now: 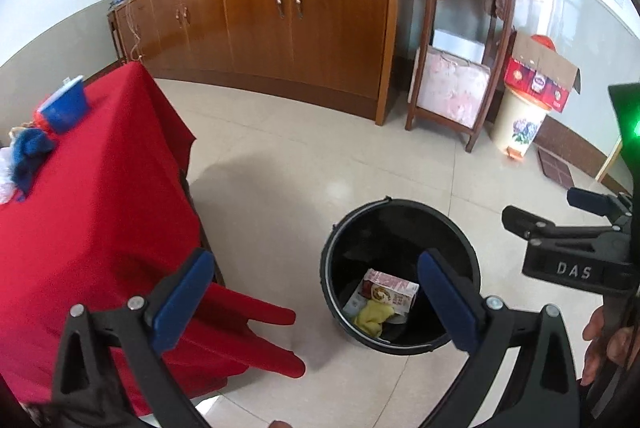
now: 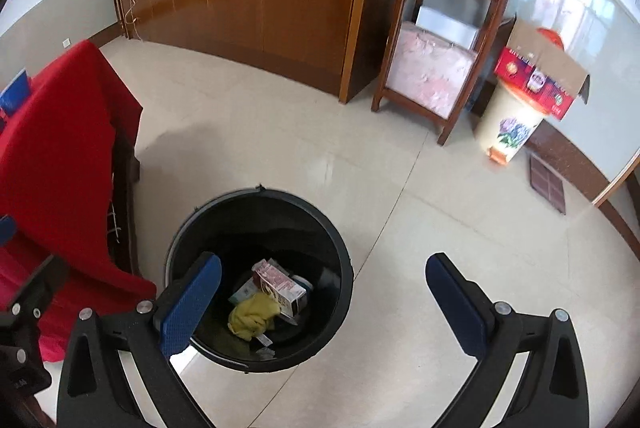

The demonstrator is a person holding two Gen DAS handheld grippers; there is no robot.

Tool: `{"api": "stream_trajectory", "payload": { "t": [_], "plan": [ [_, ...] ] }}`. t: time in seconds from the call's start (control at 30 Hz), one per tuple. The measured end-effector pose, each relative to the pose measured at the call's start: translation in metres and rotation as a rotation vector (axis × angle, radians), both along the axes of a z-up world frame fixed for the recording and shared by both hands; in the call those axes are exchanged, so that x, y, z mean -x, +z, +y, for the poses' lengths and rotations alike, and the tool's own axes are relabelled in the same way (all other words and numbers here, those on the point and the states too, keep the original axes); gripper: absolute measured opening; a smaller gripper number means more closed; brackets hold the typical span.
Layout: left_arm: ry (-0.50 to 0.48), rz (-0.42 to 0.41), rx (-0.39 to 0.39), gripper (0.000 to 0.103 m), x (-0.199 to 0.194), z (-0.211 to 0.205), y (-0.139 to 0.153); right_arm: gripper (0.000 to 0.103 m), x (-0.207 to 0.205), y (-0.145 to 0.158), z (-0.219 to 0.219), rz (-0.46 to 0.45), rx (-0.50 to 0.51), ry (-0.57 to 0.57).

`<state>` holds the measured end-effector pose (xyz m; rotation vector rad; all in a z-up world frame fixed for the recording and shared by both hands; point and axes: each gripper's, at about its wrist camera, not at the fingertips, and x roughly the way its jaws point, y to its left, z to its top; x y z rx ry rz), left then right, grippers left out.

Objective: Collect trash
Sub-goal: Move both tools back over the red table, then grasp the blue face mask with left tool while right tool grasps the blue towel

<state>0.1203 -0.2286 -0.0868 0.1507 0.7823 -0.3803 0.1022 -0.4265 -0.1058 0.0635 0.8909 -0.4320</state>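
A black round bin [image 1: 400,216] stands on the tiled floor beside a table under a red cloth [image 1: 92,220]. In it lie a pink-and-white carton [image 1: 390,290] and a yellow crumpled piece [image 1: 372,316]. The bin [image 2: 256,204], the carton [image 2: 280,284] and the yellow piece [image 2: 252,316] also show in the right wrist view. My left gripper [image 1: 316,304] is open and empty, above the floor between table and bin. My right gripper [image 2: 324,304] is open and empty, over the bin's right rim. On the table lie a blue-and-red carton [image 1: 64,106] and a blue crumpled piece [image 1: 30,152].
A long wooden sideboard [image 1: 280,24] runs along the far wall. A carved wooden stand [image 1: 460,40] with a pink bundle stands to its right. A cream floral bin [image 1: 518,124] carries a red cardboard box [image 1: 540,76]. The right gripper's body [image 1: 576,248] shows at right.
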Motion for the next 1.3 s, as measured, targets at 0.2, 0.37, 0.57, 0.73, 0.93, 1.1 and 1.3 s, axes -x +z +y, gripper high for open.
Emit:
{"api": "stream_trajectory", "payload": {
  "t": [0.2, 0.37, 0.57, 0.73, 0.93, 1.1, 1.3],
  "plan": [
    [0.047, -0.037, 0.0, 0.103, 0.004, 0.023, 0.022, 0.103, 0.003, 0.034, 0.023, -0.077, -0.022, 0.035],
    [0.113, -0.058, -0.009, 0.103, 0.007, 0.049, 0.034, 0.103, 0.001, 0.046, 0.047, -0.109, -0.038, 0.066],
    [0.193, -0.104, 0.02, 0.103, 0.011, 0.095, 0.049, 0.103, -0.001, 0.058, 0.08, -0.151, -0.052, 0.105],
    [0.247, -0.12, 0.037, 0.103, 0.02, 0.148, 0.057, 0.103, -0.003, 0.073, 0.122, -0.206, -0.082, 0.203],
    [0.365, -0.102, 0.061, 0.102, 0.029, 0.222, 0.057, 0.103, -0.022, 0.081, 0.2, -0.204, -0.084, 0.393],
    [0.497, -0.122, 0.042, 0.102, 0.034, 0.277, 0.054, 0.103, -0.046, 0.078, 0.267, -0.179, -0.083, 0.525],
    [0.583, -0.107, 0.015, 0.092, 0.018, 0.325, 0.043, 0.103, -0.079, 0.065, 0.332, -0.107, -0.096, 0.648]
  ]
}}
